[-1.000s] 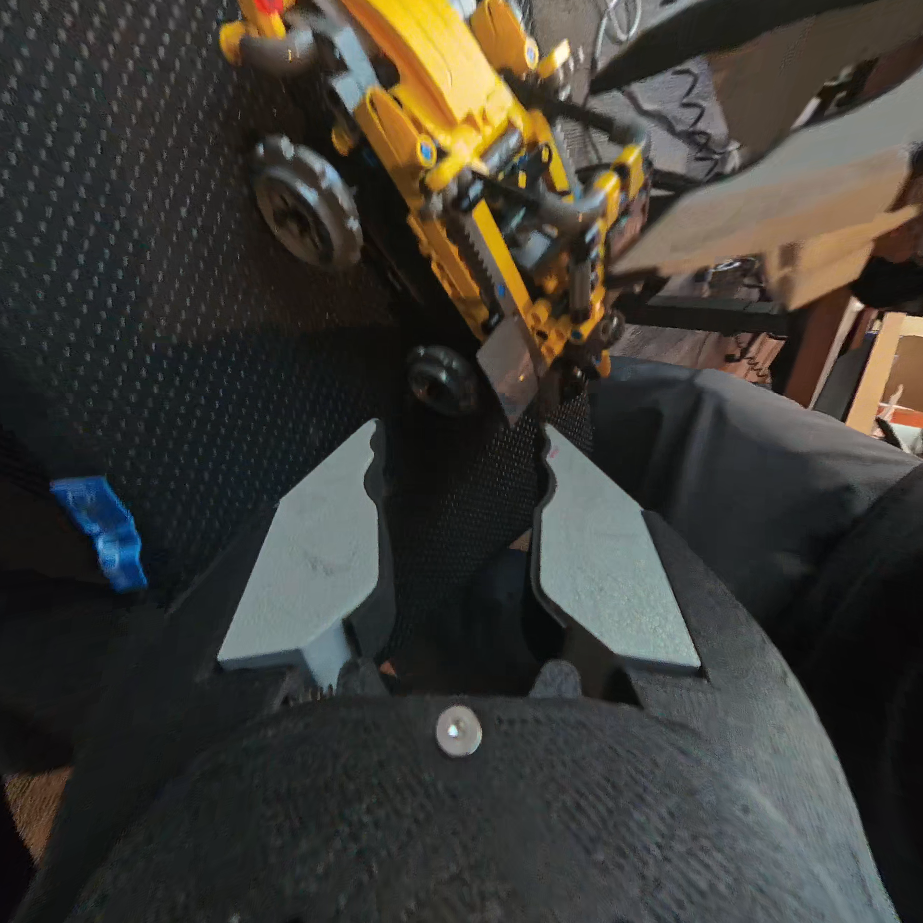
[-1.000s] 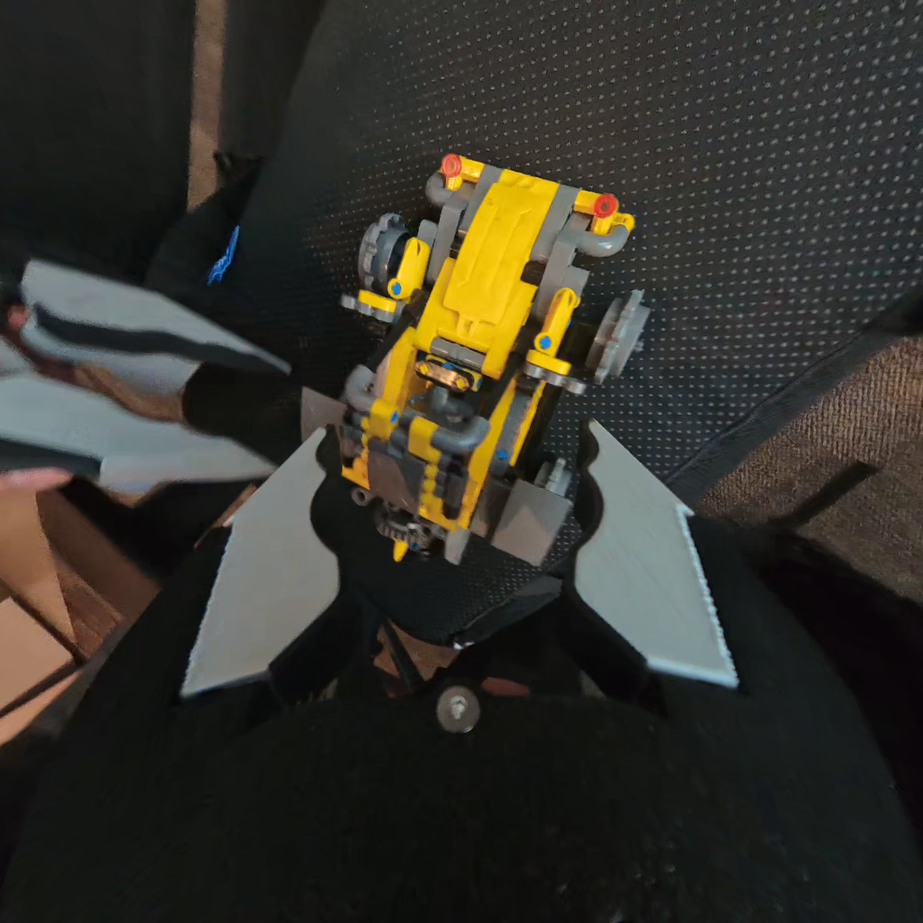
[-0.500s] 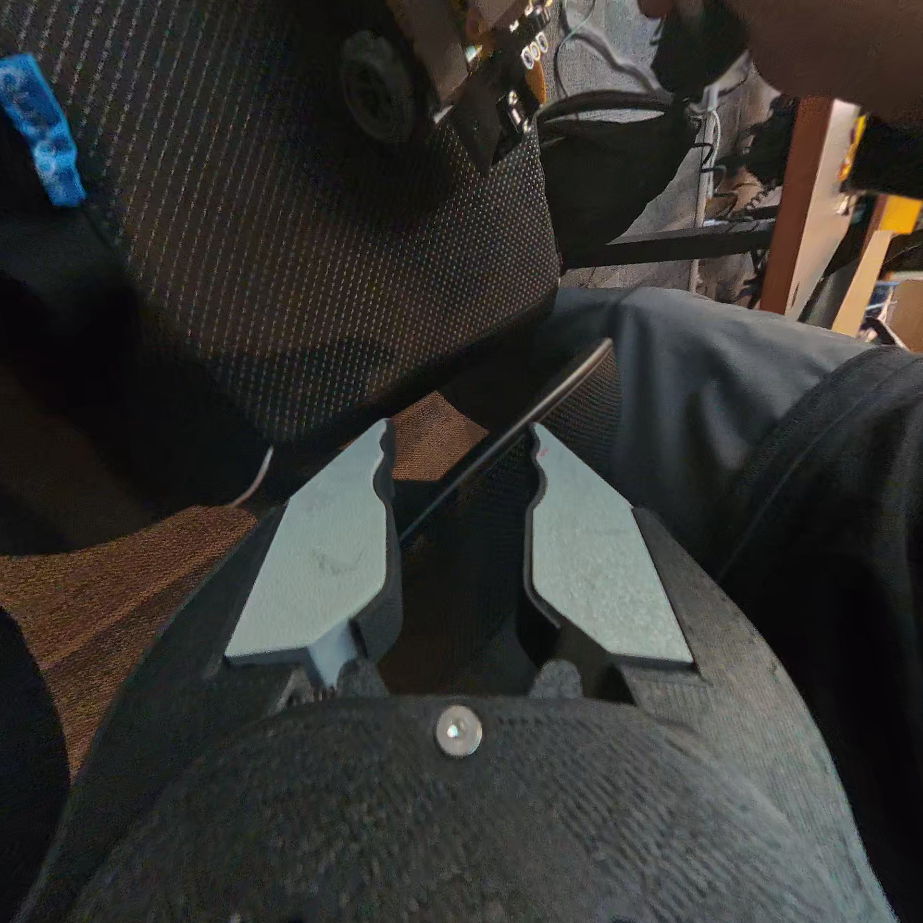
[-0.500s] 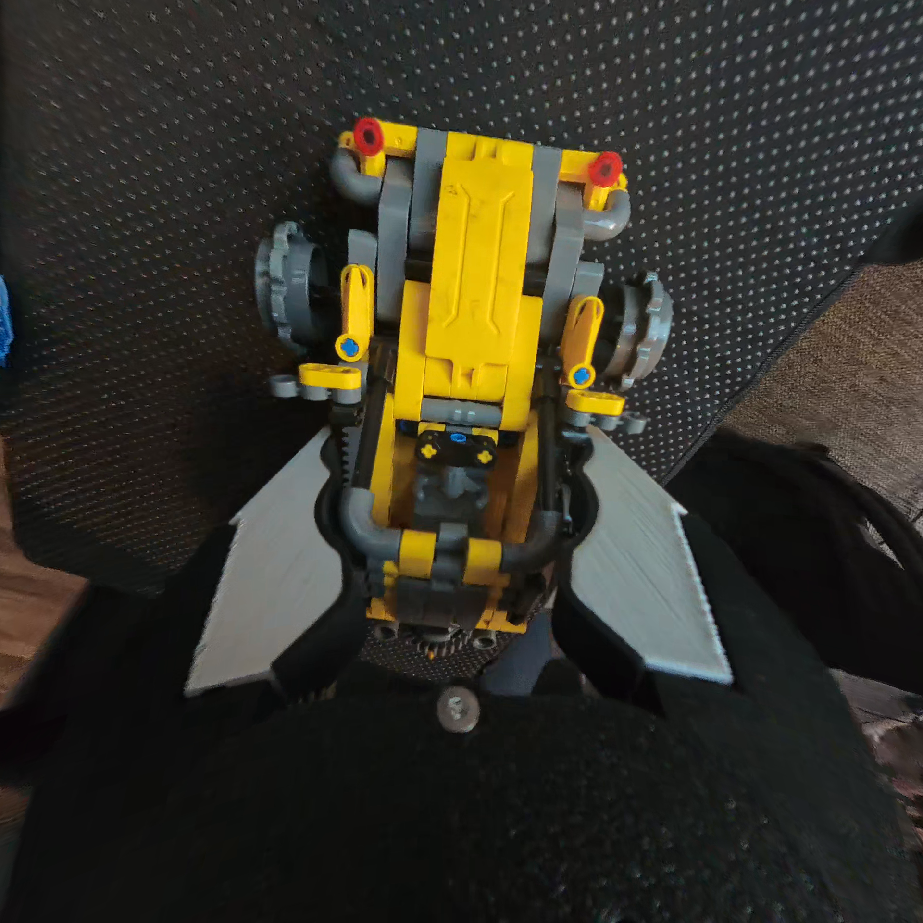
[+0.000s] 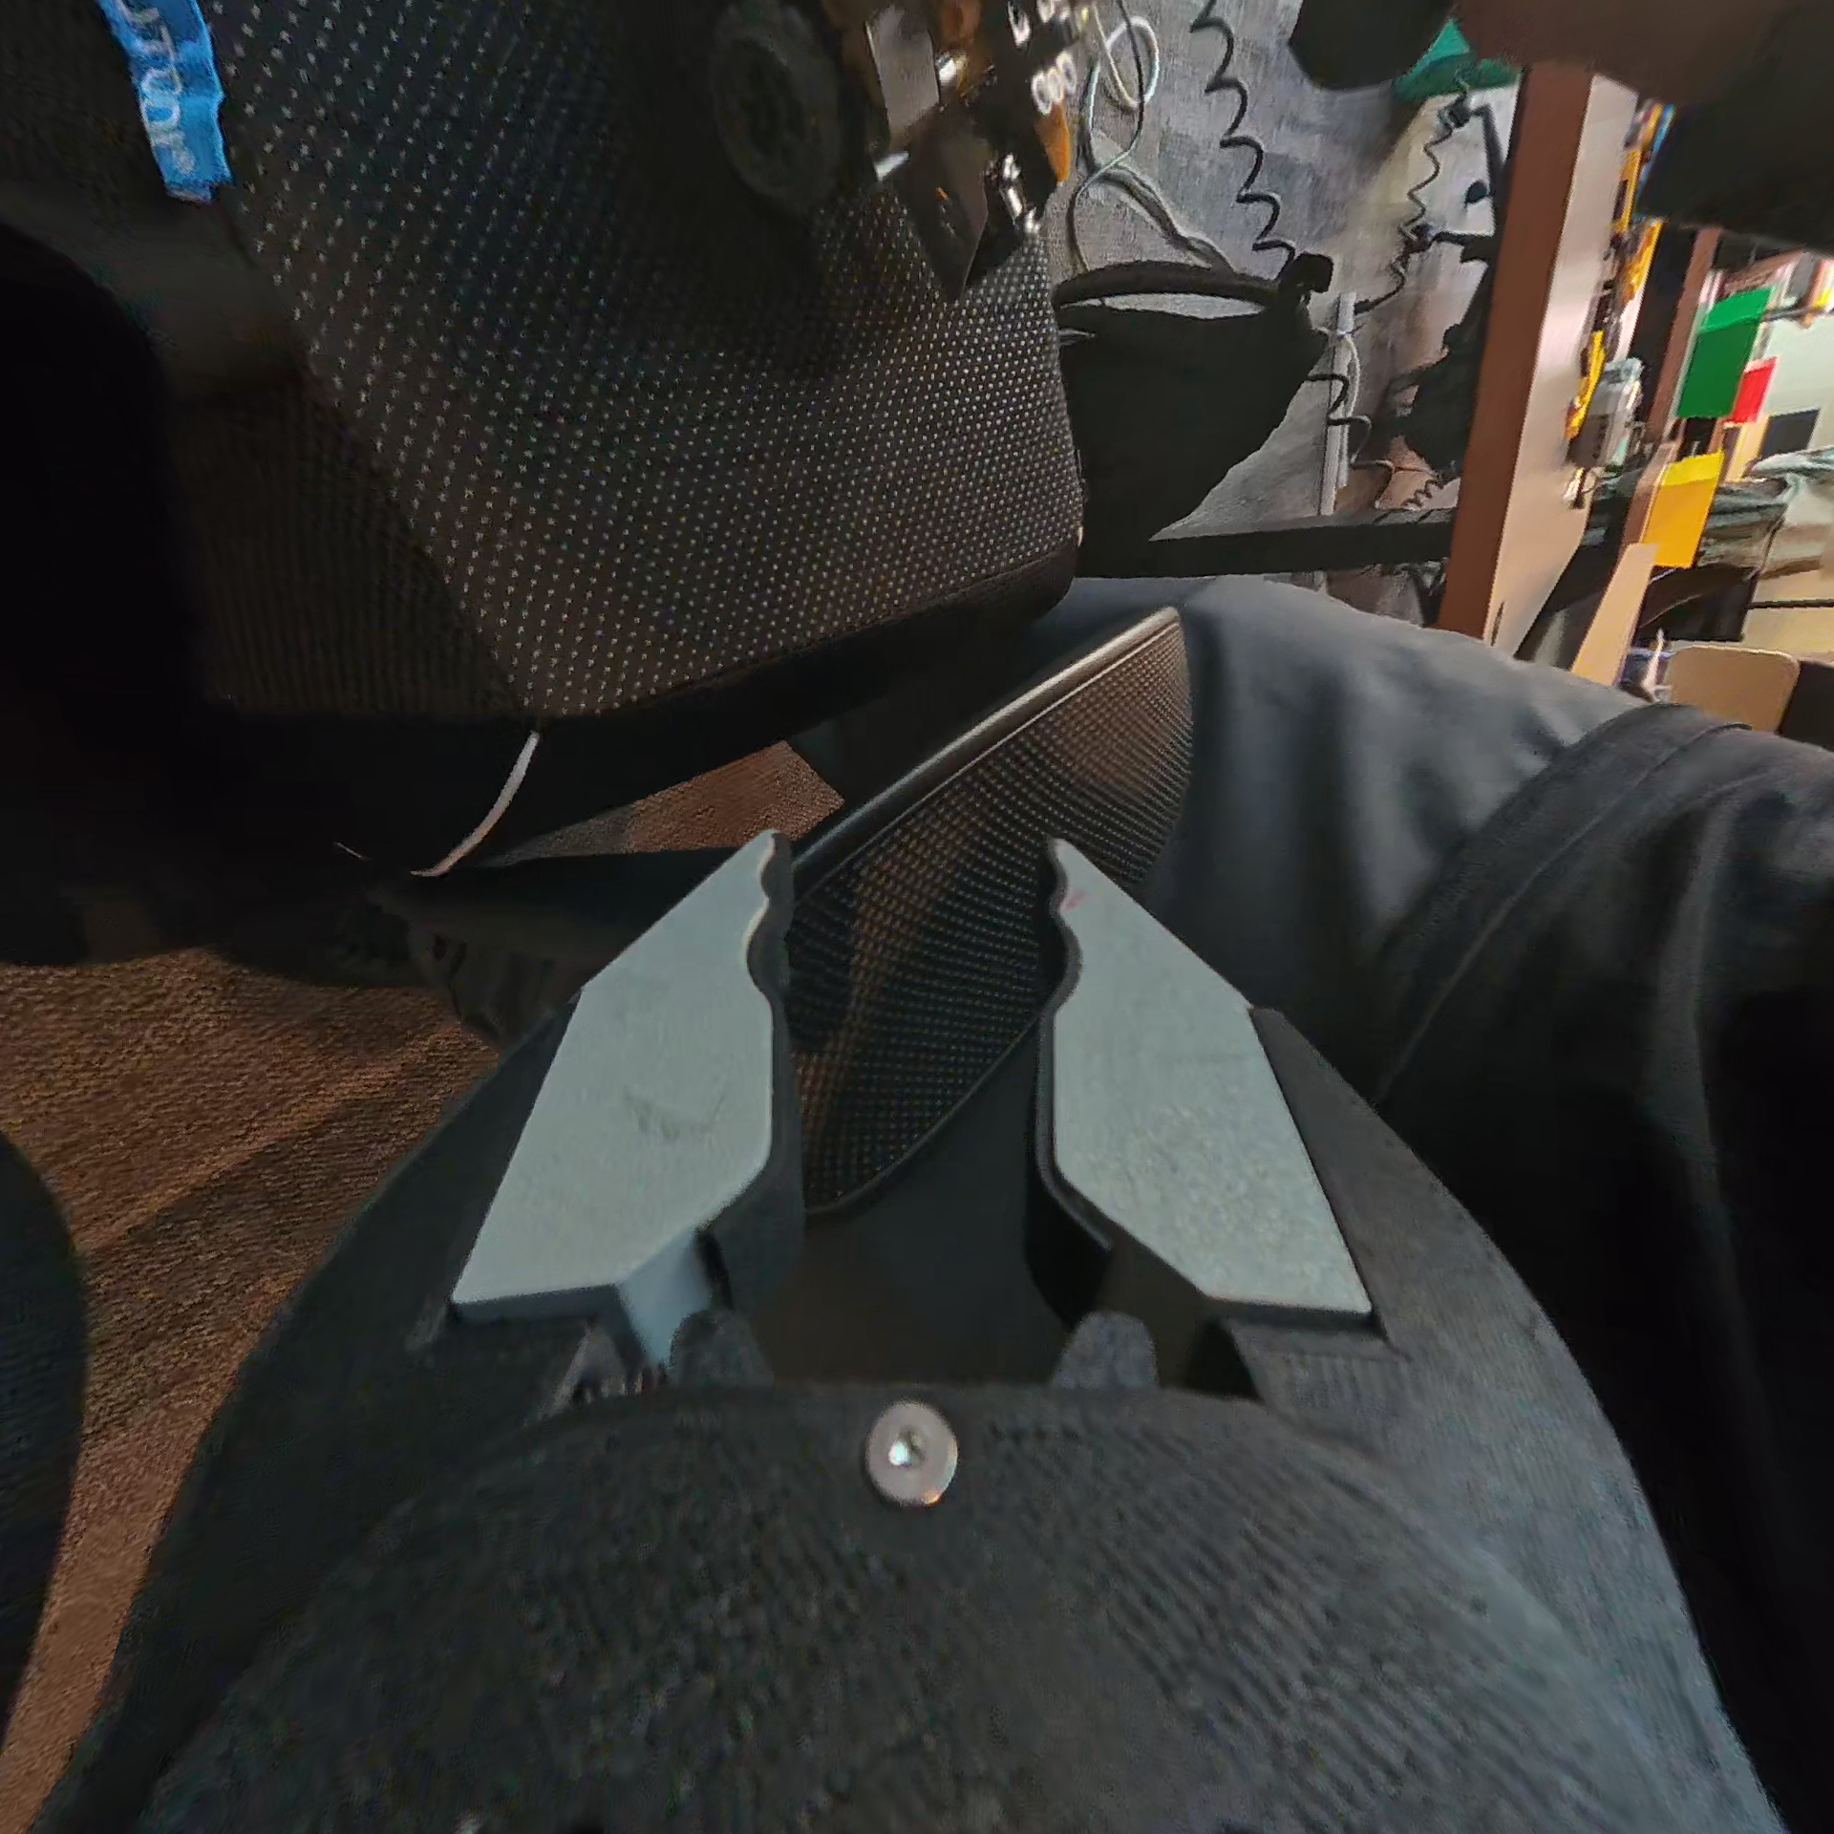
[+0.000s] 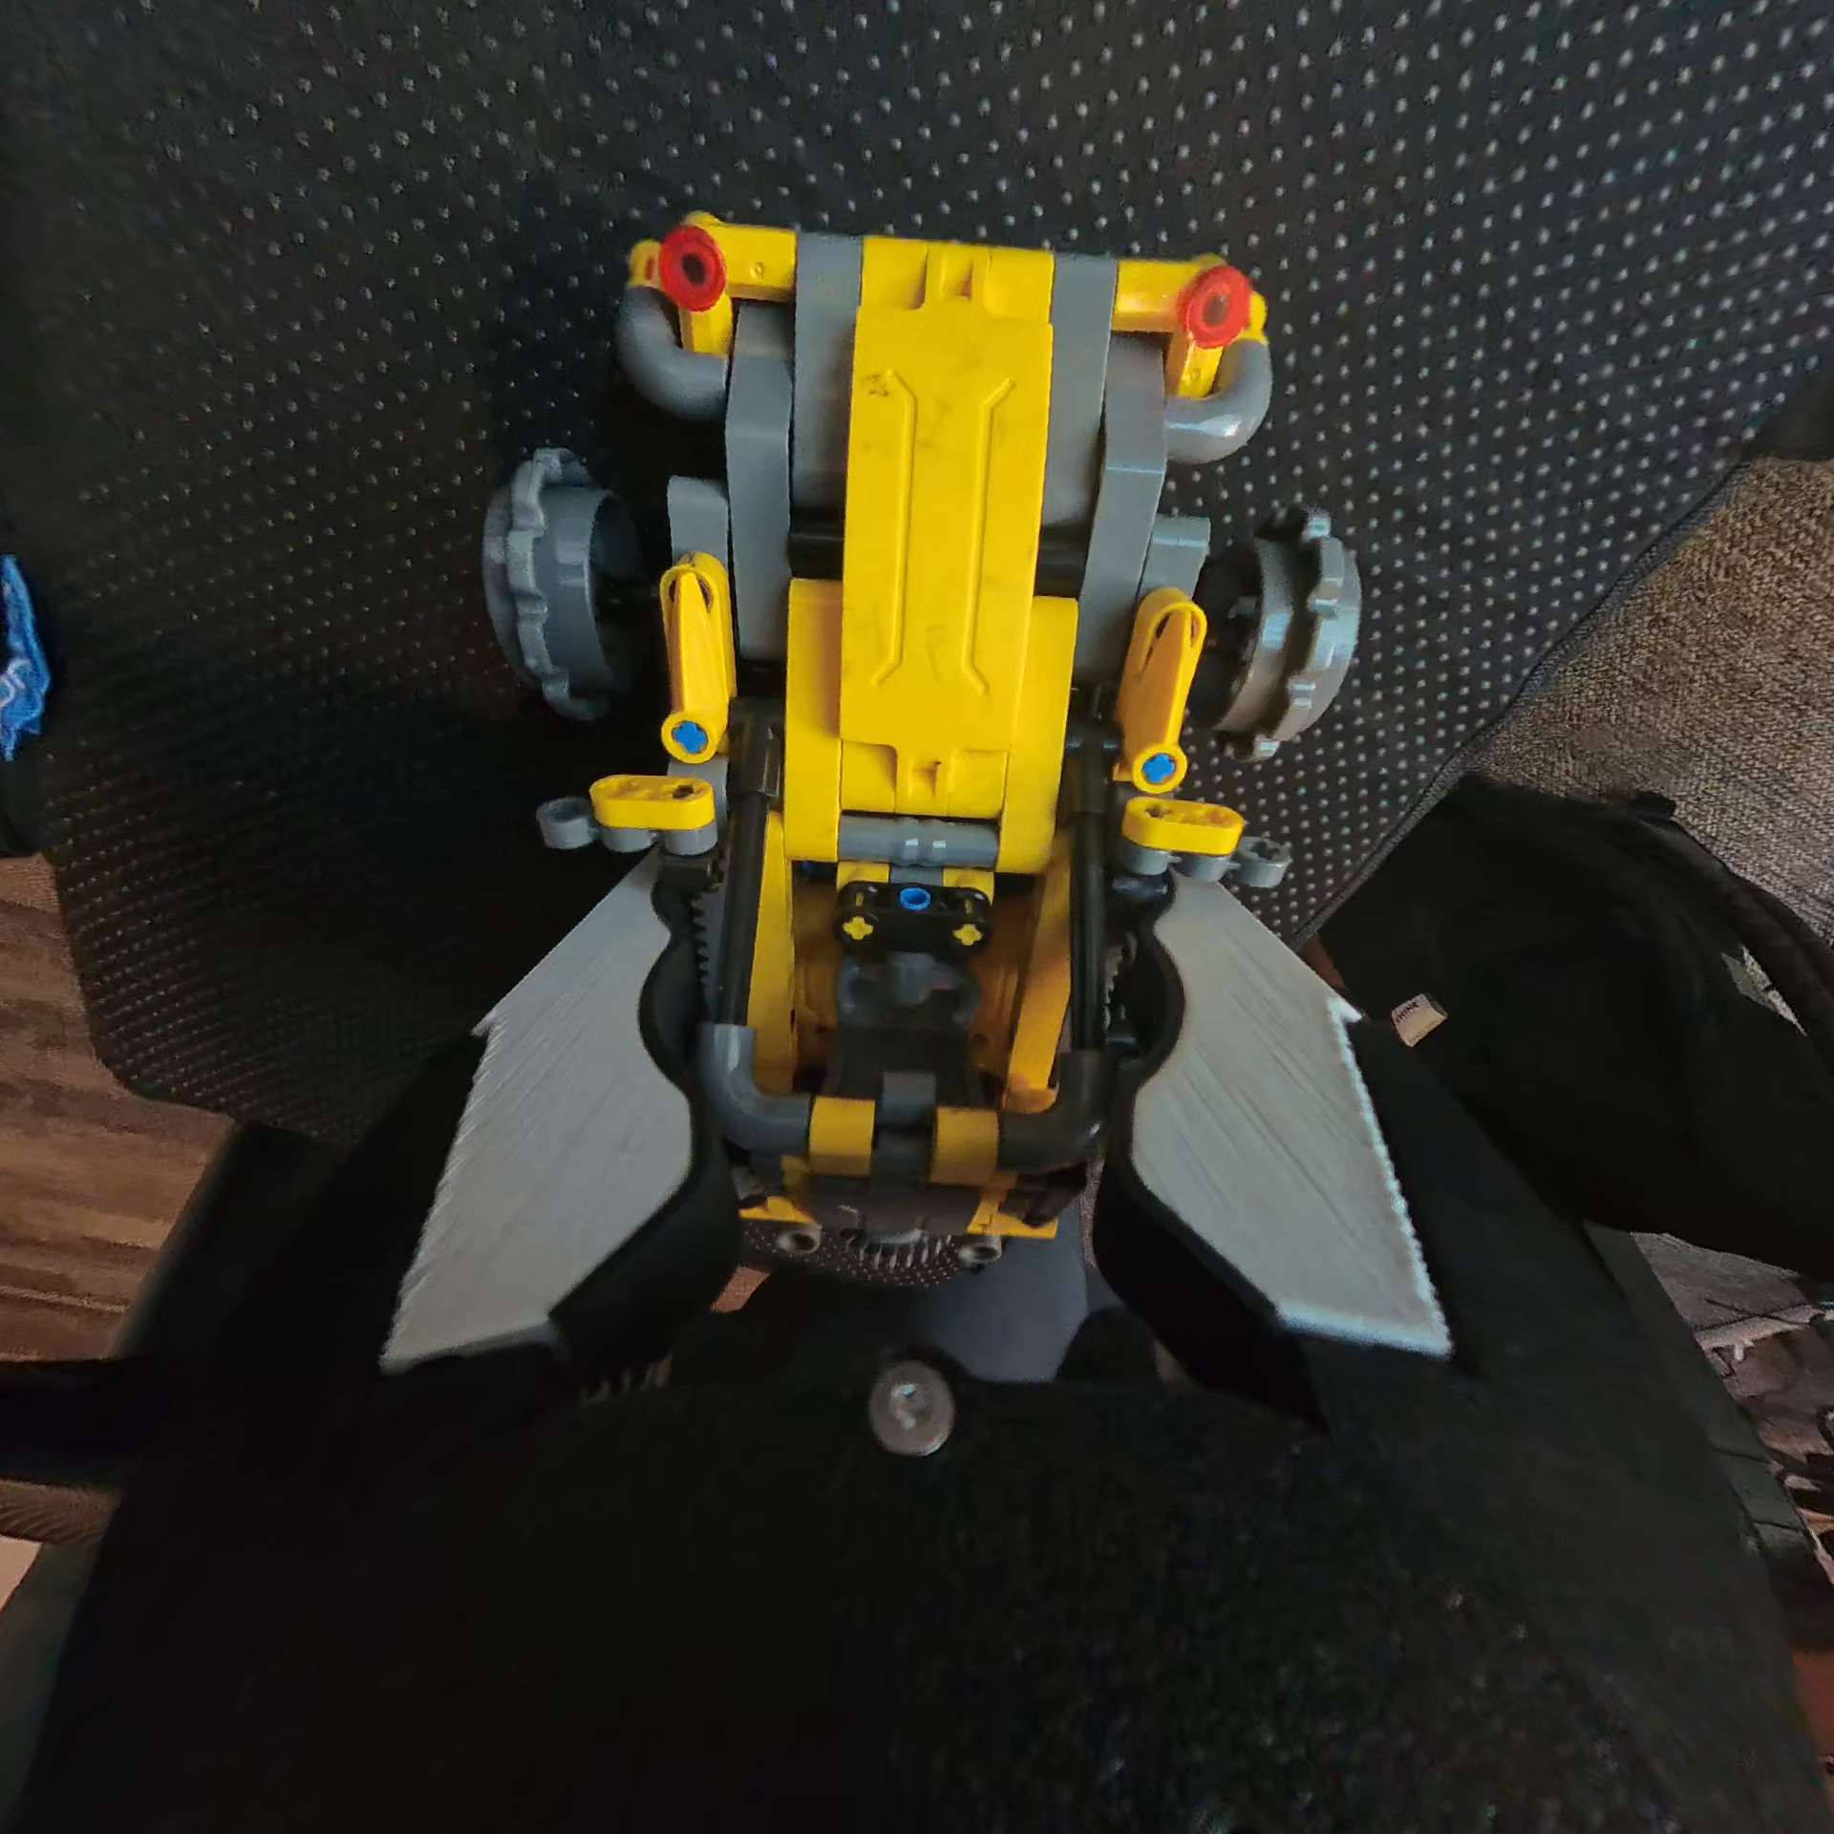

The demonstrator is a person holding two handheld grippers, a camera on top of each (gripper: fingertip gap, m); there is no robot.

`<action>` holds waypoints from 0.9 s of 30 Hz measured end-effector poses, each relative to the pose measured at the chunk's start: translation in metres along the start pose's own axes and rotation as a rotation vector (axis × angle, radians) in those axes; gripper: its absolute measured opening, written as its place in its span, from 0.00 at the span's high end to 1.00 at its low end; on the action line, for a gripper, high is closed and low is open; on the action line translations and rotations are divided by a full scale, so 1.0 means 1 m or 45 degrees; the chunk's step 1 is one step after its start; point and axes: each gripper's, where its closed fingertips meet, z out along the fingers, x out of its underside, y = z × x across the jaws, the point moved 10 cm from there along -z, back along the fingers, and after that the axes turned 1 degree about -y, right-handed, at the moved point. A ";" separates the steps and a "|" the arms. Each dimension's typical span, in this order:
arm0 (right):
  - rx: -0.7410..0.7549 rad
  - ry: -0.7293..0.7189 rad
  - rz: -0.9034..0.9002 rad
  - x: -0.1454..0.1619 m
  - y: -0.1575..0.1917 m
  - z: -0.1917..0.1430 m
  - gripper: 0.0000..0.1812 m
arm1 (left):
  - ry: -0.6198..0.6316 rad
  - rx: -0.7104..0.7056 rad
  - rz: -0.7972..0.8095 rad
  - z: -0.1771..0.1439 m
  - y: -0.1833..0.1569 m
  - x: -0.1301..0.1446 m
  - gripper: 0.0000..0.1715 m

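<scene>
Toy vehicle (image 6: 933, 635) clasped in right hand-held gripper (image 6: 913, 992)

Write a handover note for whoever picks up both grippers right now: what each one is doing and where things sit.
Right gripper: fingers flank the front of the yellow and grey brick-built vehicle, which sits on the black mesh seat; contact looks likely but firm clamping is unclear.
Left gripper: open and empty, pointing at the edge of a lower black mesh panel beside a person's dark trouser leg.
A blue tag hangs at the seat's side.
</scene>
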 end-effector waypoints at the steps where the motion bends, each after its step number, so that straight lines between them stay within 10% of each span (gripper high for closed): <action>1: -0.005 0.001 -0.006 0.002 0.000 -0.001 0.54 | -0.004 0.000 0.008 -0.001 -0.001 -0.002 0.73; 16: -0.033 -0.205 -0.047 0.018 -0.025 -0.063 0.54 | 0.053 -0.025 0.072 -0.011 -0.003 -0.011 0.74; 27: 0.090 -0.321 0.095 0.053 -0.119 -0.152 0.54 | 0.134 0.003 0.237 0.001 -0.020 -0.044 0.74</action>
